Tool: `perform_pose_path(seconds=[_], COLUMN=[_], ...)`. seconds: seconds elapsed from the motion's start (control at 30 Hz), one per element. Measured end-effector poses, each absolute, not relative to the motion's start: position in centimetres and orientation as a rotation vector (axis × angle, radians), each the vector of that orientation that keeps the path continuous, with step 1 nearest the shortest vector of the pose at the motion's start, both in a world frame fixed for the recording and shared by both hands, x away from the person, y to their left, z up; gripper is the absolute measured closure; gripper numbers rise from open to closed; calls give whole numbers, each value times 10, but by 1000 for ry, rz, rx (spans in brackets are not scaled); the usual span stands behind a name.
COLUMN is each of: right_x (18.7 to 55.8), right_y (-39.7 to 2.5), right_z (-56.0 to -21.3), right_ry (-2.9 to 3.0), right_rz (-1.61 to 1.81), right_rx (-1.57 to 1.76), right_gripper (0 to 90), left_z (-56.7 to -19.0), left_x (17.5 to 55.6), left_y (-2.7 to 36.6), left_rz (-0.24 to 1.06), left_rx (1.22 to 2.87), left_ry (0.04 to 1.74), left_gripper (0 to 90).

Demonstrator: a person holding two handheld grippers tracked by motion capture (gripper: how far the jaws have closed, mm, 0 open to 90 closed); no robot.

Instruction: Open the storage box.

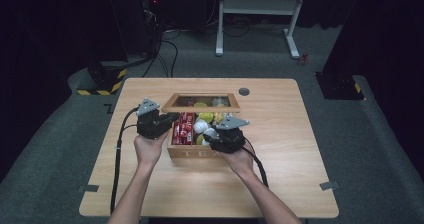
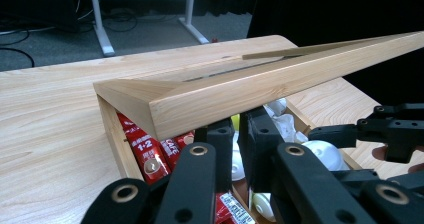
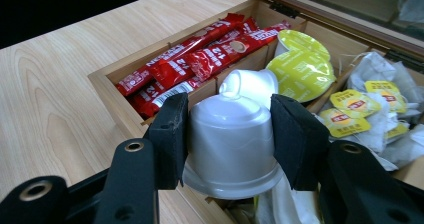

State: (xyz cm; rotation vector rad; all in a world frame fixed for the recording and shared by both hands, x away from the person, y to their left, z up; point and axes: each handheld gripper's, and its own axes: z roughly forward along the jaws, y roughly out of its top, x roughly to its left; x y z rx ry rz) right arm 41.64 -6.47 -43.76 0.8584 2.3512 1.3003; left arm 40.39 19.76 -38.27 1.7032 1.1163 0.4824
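A wooden tea box (image 1: 192, 154) stands mid-table with its glass-paned lid (image 1: 172, 104) raised. Inside lie red sachets (image 3: 200, 59), yellow-lidded capsules (image 3: 300, 71) and tea bags (image 3: 360, 109). My right gripper (image 3: 227, 134) is shut on a white capsule (image 3: 230, 129), held upside down just above the box's near middle compartment (image 1: 210, 133). My left gripper (image 2: 237, 129) is at the box's left side (image 1: 167, 120); its jaws stand almost together, tips just under the lid's (image 2: 225, 91) lower edge, nothing visible between them.
The light wood table (image 1: 280, 149) has bare room left and right of the box. A round grey cable port (image 1: 244, 91) sits near the far edge. Beyond the table a white desk frame (image 1: 255, 6) stands on the grey floor.
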Motion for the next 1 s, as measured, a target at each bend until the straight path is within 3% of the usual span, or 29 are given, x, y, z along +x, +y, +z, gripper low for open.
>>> perform_pose_path(seconds=[1.0], right_x=[411], right_y=[-106], right_z=[-425], right_ry=[2286], right_rz=[1317], right_rx=[904], right_gripper=[516], left_z=[-383], left_x=[404], left_y=[196], left_rz=[485], left_rx=[1713], left_ry=[1113], left_gripper=[839])
